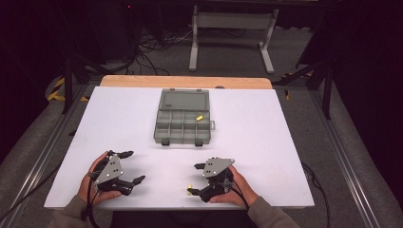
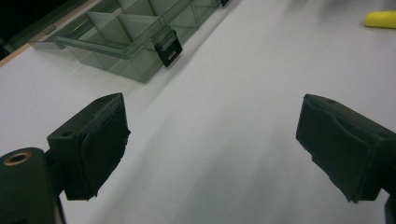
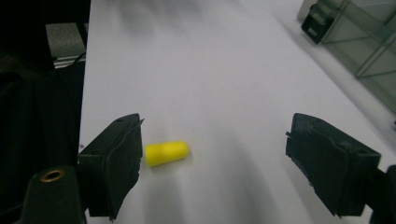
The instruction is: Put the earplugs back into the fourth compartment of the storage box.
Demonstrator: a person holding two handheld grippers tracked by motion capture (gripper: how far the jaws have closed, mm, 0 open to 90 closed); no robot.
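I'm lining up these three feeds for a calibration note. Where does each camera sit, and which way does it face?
High view: above the person's side, facing forward and down on the white table; both hands and tongs show.
Left gripper view: rides the left tongs, facing the grey compartment box.
Right gripper view: rides the right tongs, facing the yellow earplug.
Shared: all three show the box and that earplug.

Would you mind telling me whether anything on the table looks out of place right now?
One yellow earplug lies loose on the white table, between the open jaws of the right gripper, while another yellow piece already sits in a compartment of the open organizer box. Nothing looks spilled or damaged.
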